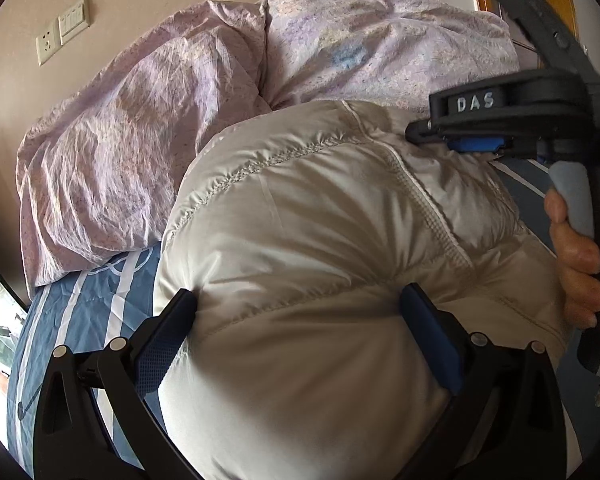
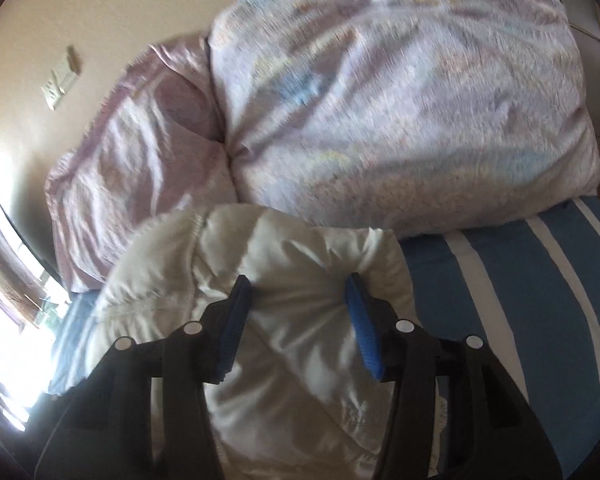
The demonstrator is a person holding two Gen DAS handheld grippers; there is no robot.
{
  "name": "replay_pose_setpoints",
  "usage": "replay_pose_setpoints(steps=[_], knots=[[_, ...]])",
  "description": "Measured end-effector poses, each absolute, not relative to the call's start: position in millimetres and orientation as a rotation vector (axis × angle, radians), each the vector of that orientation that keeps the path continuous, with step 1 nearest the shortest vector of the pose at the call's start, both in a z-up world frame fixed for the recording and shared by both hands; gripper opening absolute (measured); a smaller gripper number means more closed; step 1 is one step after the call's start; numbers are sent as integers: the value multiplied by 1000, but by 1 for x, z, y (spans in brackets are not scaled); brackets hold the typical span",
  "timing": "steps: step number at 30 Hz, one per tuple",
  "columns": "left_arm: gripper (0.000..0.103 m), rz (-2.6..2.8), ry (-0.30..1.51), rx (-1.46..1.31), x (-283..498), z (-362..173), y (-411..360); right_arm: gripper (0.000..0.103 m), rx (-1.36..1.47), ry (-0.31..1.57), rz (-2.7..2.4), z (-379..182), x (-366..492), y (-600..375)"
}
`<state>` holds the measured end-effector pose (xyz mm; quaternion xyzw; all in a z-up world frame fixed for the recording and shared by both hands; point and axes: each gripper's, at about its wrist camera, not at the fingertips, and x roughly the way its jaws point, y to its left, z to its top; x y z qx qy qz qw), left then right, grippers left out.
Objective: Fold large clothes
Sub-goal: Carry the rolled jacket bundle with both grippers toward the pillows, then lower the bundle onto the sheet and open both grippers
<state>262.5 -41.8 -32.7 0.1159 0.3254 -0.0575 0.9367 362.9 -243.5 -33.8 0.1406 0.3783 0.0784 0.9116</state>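
Progress: partway, I judge; puffy white jacket [image 1: 300, 240] lies bunched on the striped blue bedsheet [image 1: 80, 320], below the lilac duvet [image 1: 140, 140], not yet a flat, tidy stack.
Left gripper [image 1: 298, 316]: jaws wide, pads pressed into a thick roll of jacket.
Right gripper [image 2: 298, 312]: half apart, clamped on a gathered fold; the person's hand [image 1: 580, 256] grips its handle.
Remaining: likely folding over and flattening.

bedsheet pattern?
Blue with white stripes; clearest in the right wrist view.
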Motion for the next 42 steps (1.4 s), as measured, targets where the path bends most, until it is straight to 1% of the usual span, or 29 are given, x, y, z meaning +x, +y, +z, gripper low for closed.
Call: replay_pose_setpoints(steps=[5,11,17,18,19,20,21,25,28,32,36,38,39,42], knots=[[102,-123,643,253,265,-33,-52,50,342,815,159,-69,379,-254],[102,-101,616,270,267,-36,-64,50,388,810,171,-92,389,-259],[102,-138,616,185,251,-18,-50,50,348,815,147,-88,386,-256],[102,-140,611,170,245,-13,-45,54,342,811,139,-84,383,-256],[102,-134,598,163,238,-7,-38,63,329,806,116,-79,377,-256],[102,-122,585,167,231,-3,-31,73,311,798,67,-74,370,-258],[102,-108,576,173,225,0,-26,88,307,787,46,-70,363,-261],[102,-73,588,179,213,6,-10,90,305,758,52,-52,335,-269],[102,-68,594,163,204,8,-3,98,280,686,112,-30,299,-264],[102,-65,603,133,193,10,6,99,224,651,294,-15,249,-241],[102,-61,629,100,187,9,12,99,206,718,355,-31,237,-226],[102,-46,634,92,182,8,14,99,193,806,323,-53,245,-224],[102,-31,643,94,181,7,14,101,204,832,328,-62,248,-225],[102,-17,655,86,175,6,17,101,246,840,317,-66,248,-230]])
